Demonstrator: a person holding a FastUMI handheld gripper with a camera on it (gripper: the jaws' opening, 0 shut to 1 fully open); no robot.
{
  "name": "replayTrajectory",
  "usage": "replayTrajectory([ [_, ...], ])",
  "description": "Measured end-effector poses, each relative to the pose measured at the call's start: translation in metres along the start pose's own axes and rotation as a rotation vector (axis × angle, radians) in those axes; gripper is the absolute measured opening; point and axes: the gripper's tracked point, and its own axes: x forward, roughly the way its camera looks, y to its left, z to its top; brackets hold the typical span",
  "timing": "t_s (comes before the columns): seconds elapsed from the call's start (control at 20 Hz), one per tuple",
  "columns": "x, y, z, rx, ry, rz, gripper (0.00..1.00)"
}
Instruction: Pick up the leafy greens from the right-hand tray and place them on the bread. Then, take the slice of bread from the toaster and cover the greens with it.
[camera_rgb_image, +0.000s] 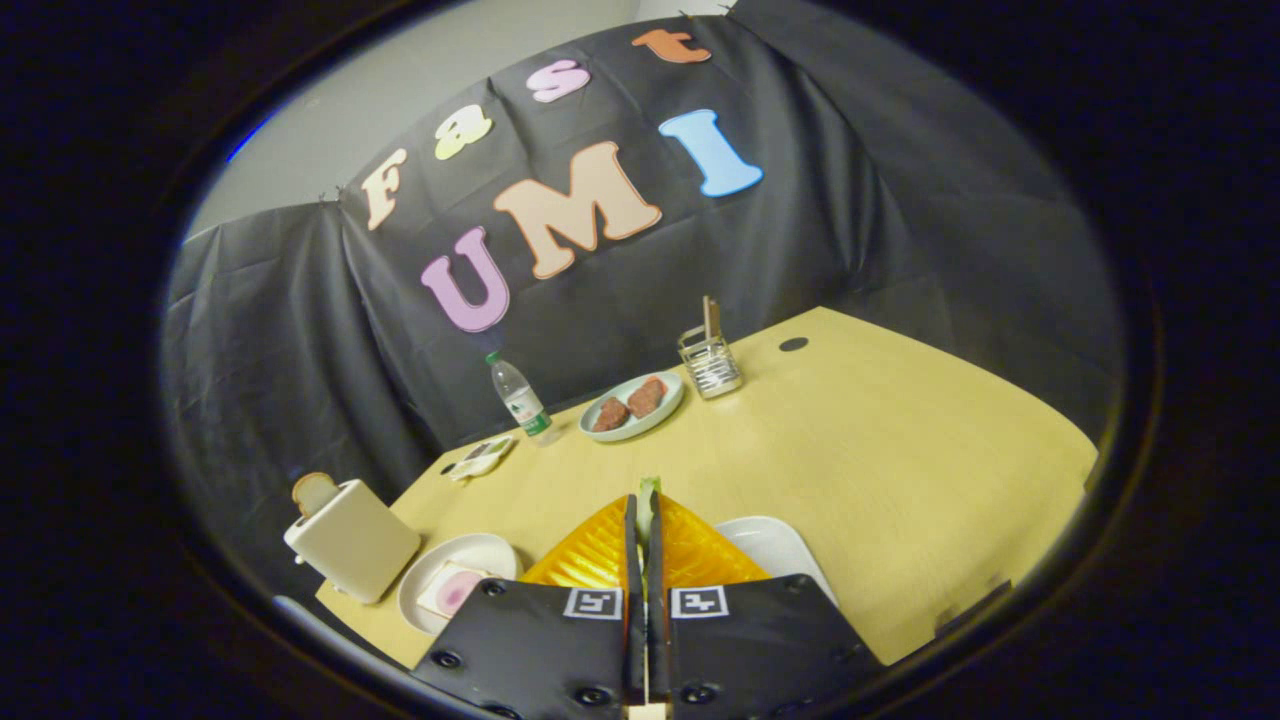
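At the near left corner of the pale wooden desk (900, 440) stands a cream-coloured boxy toaster (352, 540), tilted in this view, with a browned slice of bread (315, 491) poking up from its slot. Just right of it, near the fingers, sits a round white plate (462, 560) carrying a square slice of white bread with a pink patch (453, 589) on top.

Farther back on the left lies a small white dish (482, 457), its contents too small to tell. Just right of it, by the black cloth wall, a clear plastic water bottle with a green cap (520, 397) stands upright.

The gripper (647, 505) is closed, its two fingers pressed on a thin strip of leafy greens (650, 492) whose pale green edge sticks out at the tips.

Beyond the fingers, a pale blue-green oval plate (631, 407) holds two reddish-brown chunks of meat (630, 404). Right of that plate stands a wire metal holder (710, 362) with a flat wooden piece upright in it. Near and just right of the fingers lies a white tray (775, 545), partly hidden by the gripper. A small dark round hole (793, 344) marks the far right of the desk.
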Motion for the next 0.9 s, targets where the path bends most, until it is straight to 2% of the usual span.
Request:
replayTrajectory([
  [0.45, 0.000, 0.122, -0.002, -0.020, -0.027, 0.159, 0.04],
  [0.75, -0.003, 0.218, -0.030, -0.055, 0.023, 0.298, 0.04],
  [0.9, -0.001, 0.251, -0.046, -0.068, 0.050, 0.337, 0.04],
])
